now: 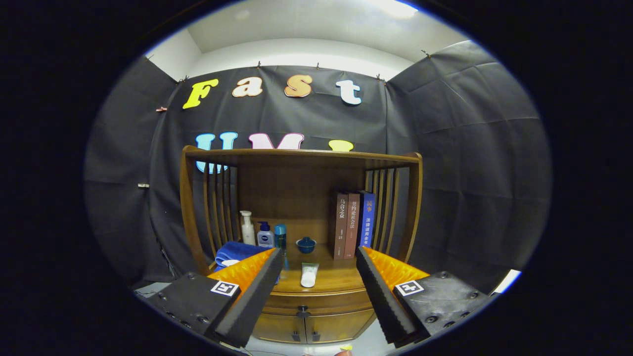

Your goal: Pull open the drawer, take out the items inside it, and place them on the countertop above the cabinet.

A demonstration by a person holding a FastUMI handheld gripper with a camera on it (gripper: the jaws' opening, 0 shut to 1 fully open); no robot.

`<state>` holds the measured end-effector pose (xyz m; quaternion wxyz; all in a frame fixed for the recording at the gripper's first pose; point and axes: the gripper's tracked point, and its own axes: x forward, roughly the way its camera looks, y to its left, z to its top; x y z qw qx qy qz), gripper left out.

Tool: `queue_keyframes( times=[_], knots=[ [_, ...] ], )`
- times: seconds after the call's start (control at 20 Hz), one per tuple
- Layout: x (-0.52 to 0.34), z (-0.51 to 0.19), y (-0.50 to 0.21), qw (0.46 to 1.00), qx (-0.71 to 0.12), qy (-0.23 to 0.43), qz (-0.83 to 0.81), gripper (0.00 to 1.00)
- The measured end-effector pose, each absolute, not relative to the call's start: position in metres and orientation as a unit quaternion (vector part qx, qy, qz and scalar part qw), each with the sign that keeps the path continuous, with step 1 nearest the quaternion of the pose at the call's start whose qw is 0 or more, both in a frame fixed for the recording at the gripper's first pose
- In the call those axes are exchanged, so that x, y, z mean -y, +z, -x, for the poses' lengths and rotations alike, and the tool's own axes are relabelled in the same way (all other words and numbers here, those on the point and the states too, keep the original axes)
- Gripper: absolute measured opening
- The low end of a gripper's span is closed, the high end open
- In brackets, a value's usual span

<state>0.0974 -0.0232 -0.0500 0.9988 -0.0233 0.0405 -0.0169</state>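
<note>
Claw (316, 277) gapes, empty — closed drawer (316, 300) just beyond its fingertips.

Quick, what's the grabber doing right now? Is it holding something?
Gripper: open, fingers spread wide and holding nothing, aimed at the brown wooden cabinet and its shut drawer's small dark knob.

From my feed, the left finger (249, 296) covers part of the blue towel (235, 251) and the foot of the teal bottle (280, 237). The drawer (319, 300) front runs behind both fingers, so I can't see its ends. The cabinet doors (311, 327) below are cut off at the bottom.
</note>
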Motion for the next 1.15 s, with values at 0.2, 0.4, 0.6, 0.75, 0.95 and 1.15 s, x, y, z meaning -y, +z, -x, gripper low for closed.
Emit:
queue_keyframes(
  times=[0.2, 0.4, 0.6, 0.75, 0.95, 1.15],
  knots=[
    [0.018, -0.097, -0.051, 0.999, -0.044, -0.011, 0.024, 0.99],
    [0.016, -0.095, -0.048, 0.999, -0.039, -0.011, 0.026, 0.99],
    [0.017, -0.095, -0.047, 0.999, -0.038, -0.015, 0.026, 0.99],
    [0.017, -0.095, -0.046, 0.999, -0.037, -0.015, 0.024, 0.99],
    [0.019, -0.094, -0.04, 0.999, -0.033, -0.018, 0.027, 0.99],
    [0.02, -0.094, -0.035, 0.999, -0.026, -0.021, 0.027, 0.99]
  ],
)
